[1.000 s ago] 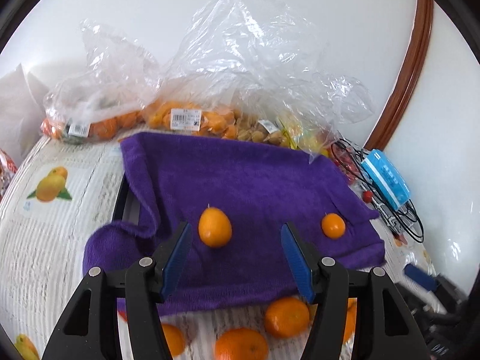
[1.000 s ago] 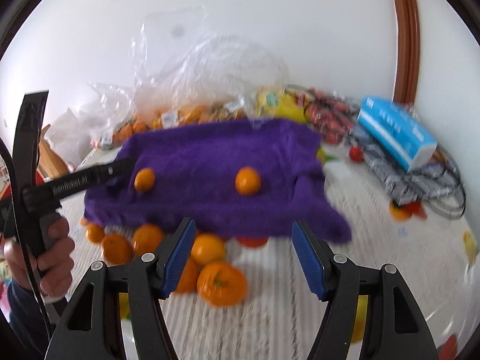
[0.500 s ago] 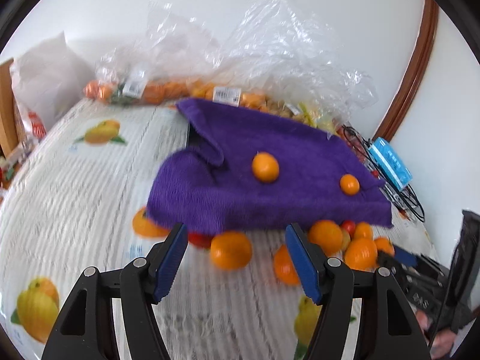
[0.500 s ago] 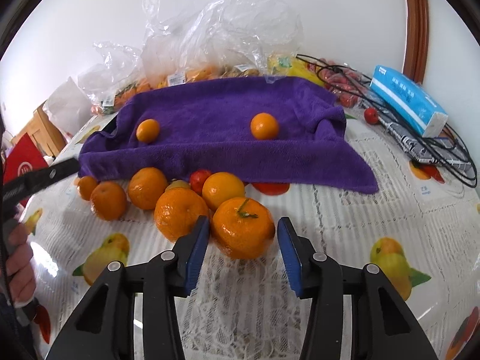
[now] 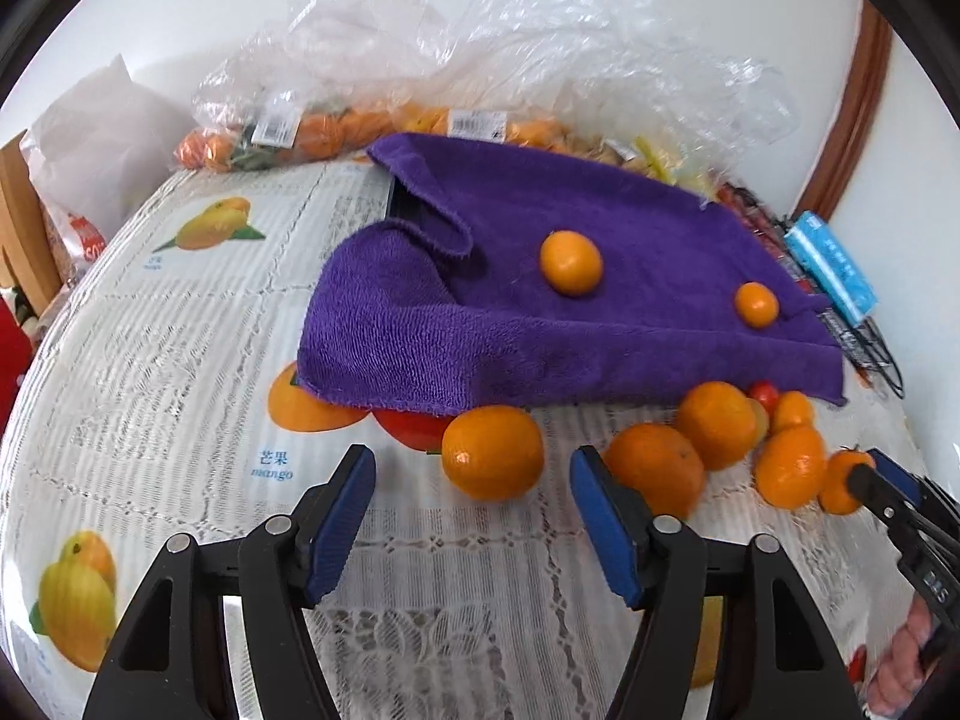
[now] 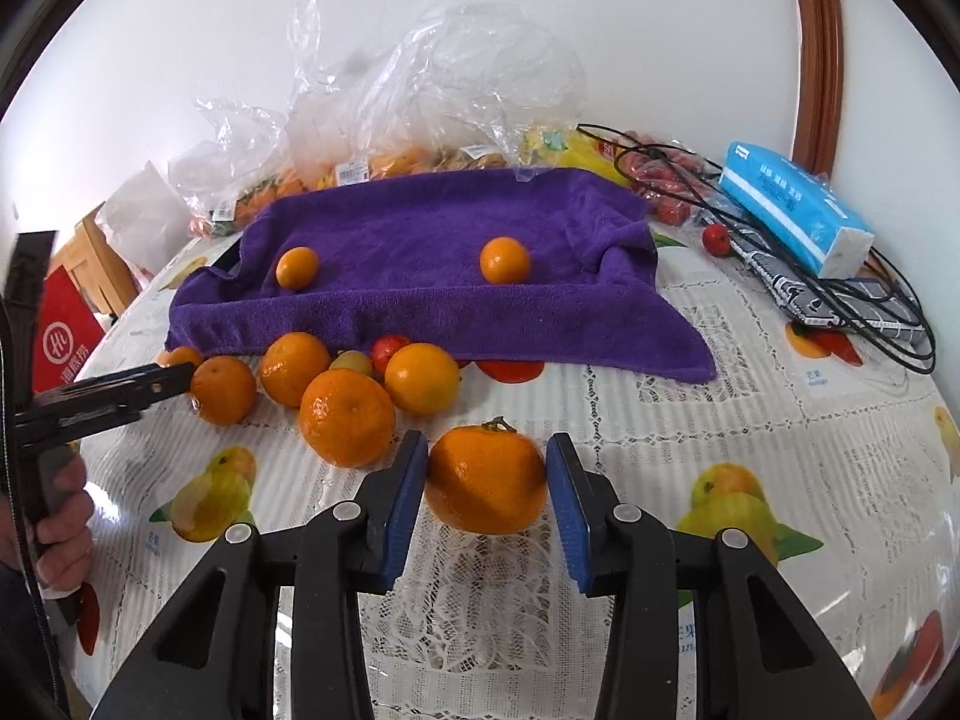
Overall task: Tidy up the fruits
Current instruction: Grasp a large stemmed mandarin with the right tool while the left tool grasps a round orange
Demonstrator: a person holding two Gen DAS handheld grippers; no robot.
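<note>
Since the earlier frame the right gripper (image 6: 487, 483) has dropped around a stemmed orange tangerine (image 6: 486, 477) in front of the draped purple towel (image 6: 432, 276); its jaws are closing, blue pads touching the fruit's sides. The left gripper (image 5: 472, 516), half-wide and closing, has shifted before the towel, just short of a round orange mandarin (image 5: 493, 451), gripping nothing

Table (image 6: 750, 420) bears purple towel (image 6: 420, 300), loose oranges (image 6: 348, 417).

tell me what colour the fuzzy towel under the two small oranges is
Purple; the fuzzy towel shows best in the right wrist view.
</note>
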